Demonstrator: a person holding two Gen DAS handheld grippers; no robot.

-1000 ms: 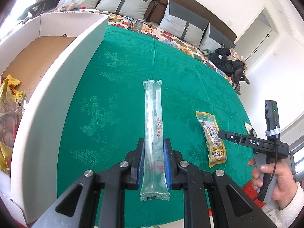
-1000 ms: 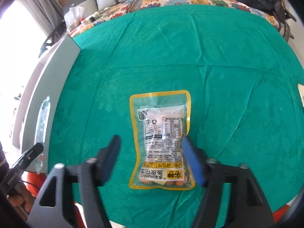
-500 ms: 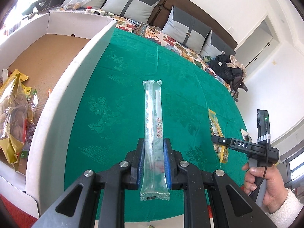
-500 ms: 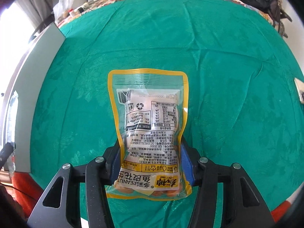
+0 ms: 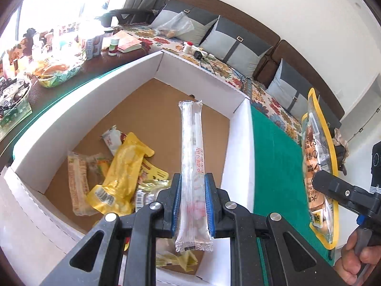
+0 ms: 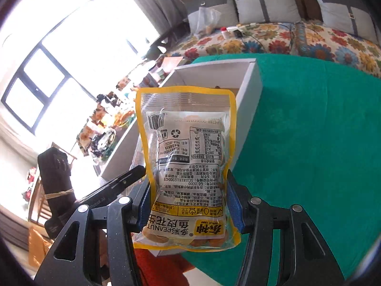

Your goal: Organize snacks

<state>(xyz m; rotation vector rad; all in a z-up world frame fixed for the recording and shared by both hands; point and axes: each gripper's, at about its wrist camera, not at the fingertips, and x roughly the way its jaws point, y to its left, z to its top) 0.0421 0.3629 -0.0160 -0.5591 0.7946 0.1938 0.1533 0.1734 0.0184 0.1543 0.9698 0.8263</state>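
Aloft, the left gripper (image 5: 192,202) clamps a clear stick pack (image 5: 192,166) over the box (image 5: 240,147); the right gripper (image 6: 190,211) grips a peanut bag (image 6: 188,162).

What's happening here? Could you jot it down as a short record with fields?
left gripper: shut on a long clear snack stick, held above the box
right gripper: shut on a yellow-edged peanut bag, lifted off the cloth
box: white walls, brown floor, several snack packets inside
table cover: green cloth
background: floral sofa with grey cushions
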